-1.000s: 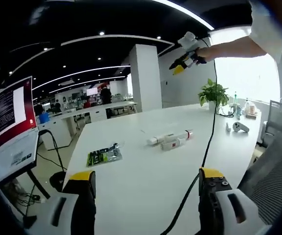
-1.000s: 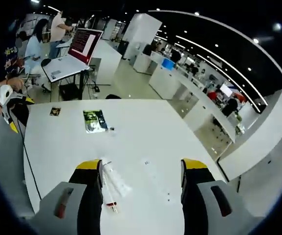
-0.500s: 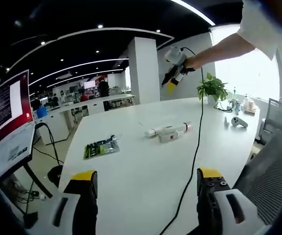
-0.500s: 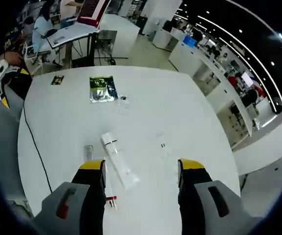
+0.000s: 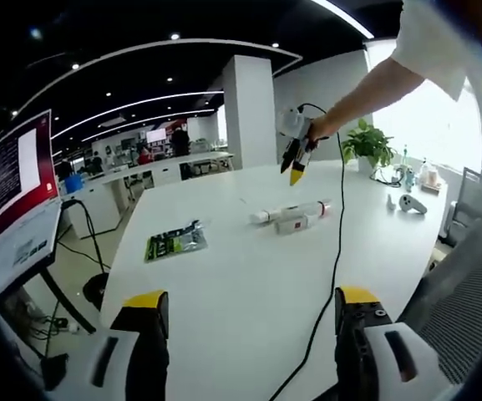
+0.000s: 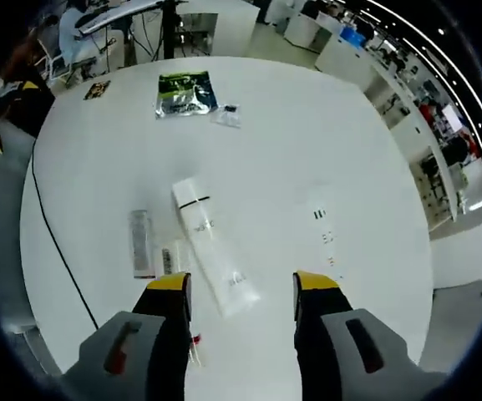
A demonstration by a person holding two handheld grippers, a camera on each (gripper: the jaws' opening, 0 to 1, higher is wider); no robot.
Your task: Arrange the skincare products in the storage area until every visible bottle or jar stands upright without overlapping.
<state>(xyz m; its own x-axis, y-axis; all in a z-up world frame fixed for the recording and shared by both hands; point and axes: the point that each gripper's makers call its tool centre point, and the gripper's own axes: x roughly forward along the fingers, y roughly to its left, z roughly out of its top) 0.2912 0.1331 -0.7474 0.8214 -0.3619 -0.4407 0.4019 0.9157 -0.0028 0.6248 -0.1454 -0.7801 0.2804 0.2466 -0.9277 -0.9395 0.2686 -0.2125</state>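
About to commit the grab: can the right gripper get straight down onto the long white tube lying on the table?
Probably yes. The right gripper is open, and the white tube lies flat right ahead of its jaws with nothing over it. The small grey tube lies apart to one side.

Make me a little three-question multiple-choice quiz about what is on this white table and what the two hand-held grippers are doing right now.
1. Where does the right hand-held gripper hang?
A. over the white tube
B. over the green packet
C. beside the potted plant

2. What colour are the tips of the left hand-held gripper?
A. red
B. yellow
C. blue

3. How does the white tube sit?
A. standing upright
B. lying flat on the table
C. lifted in the jaws

Answers:
1. A: the right gripper view looks down with the tube between its jaws.
2. B: both jaw tips are yellow in the left gripper view.
3. B: it lies flat on the white table, and the jaws stand open around it.
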